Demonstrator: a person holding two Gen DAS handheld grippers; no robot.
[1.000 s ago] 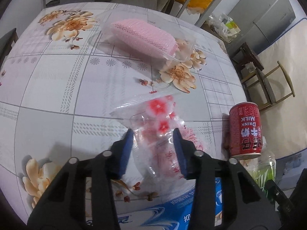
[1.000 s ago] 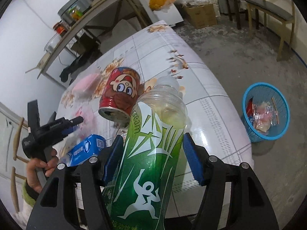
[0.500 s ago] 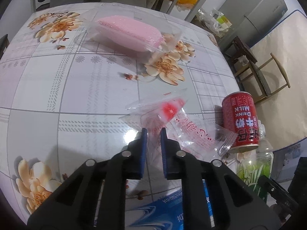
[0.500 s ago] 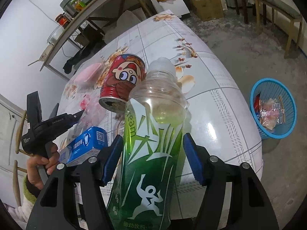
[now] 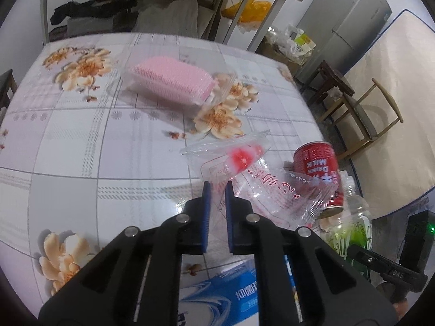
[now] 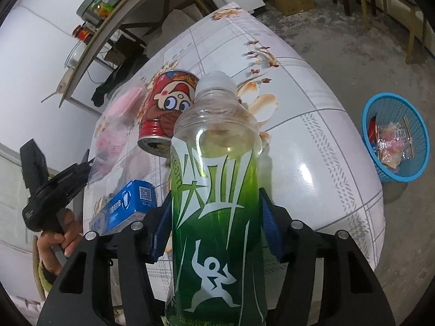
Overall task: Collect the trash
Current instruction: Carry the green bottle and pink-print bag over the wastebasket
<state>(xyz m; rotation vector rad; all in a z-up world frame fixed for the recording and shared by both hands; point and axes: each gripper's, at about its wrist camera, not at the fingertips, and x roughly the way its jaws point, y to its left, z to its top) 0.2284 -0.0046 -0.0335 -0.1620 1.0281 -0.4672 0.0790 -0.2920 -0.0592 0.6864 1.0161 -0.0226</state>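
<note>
Already the left gripper has been closing and now pinches one edge of the crinkled clear plastic wrapper with red print; most of it trails ahead and to the right of the pads. Such a thin hold could slip, or the loose tail could snag the red milk-drink can just beyond. The right gripper has been narrowing about the green-labelled clear plastic bottle, though whether its pads press yet cannot be told. The round blue plastic basket sits on the floor, far right.
</note>
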